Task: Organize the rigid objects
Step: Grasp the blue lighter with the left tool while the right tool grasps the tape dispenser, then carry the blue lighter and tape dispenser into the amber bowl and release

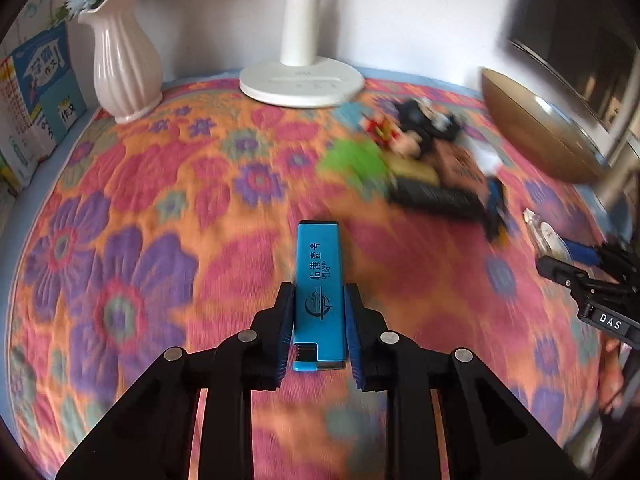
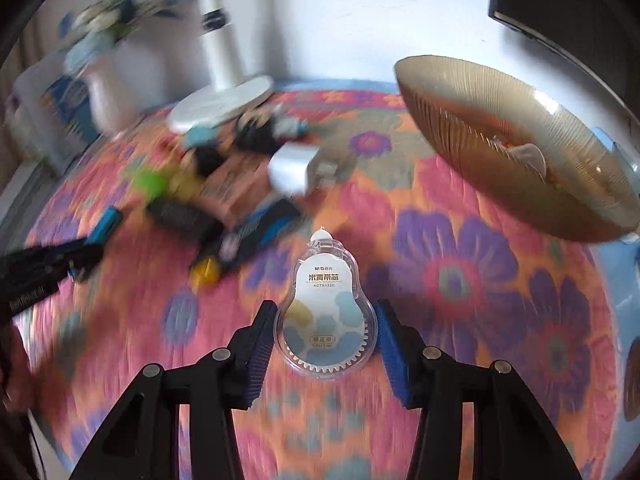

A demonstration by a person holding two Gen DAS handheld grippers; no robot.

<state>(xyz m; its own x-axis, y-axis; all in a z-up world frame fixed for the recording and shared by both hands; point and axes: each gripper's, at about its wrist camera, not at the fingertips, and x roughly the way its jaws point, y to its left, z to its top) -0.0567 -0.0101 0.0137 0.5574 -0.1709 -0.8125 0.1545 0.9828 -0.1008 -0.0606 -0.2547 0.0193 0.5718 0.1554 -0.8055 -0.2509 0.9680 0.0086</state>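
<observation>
My left gripper (image 1: 319,300) is shut on a blue lighter (image 1: 319,288) and holds it above the flowered cloth (image 1: 140,240). My right gripper (image 2: 325,316) is shut on a clear pear-shaped correction tape (image 2: 325,312), also above the cloth. A blurred pile of small objects (image 1: 432,164) lies at the middle right in the left wrist view, and left of centre in the right wrist view (image 2: 236,176). A gold ribbed bowl (image 2: 516,148) stands at the right; it also shows in the left wrist view (image 1: 536,120). The right gripper shows at the left view's right edge (image 1: 592,280).
A white lamp base (image 1: 302,80) and a pale ribbed vase (image 1: 122,64) with blue flowers stand at the back. Books (image 1: 36,92) lean at the far left. A dark screen (image 1: 576,20) is at the upper right.
</observation>
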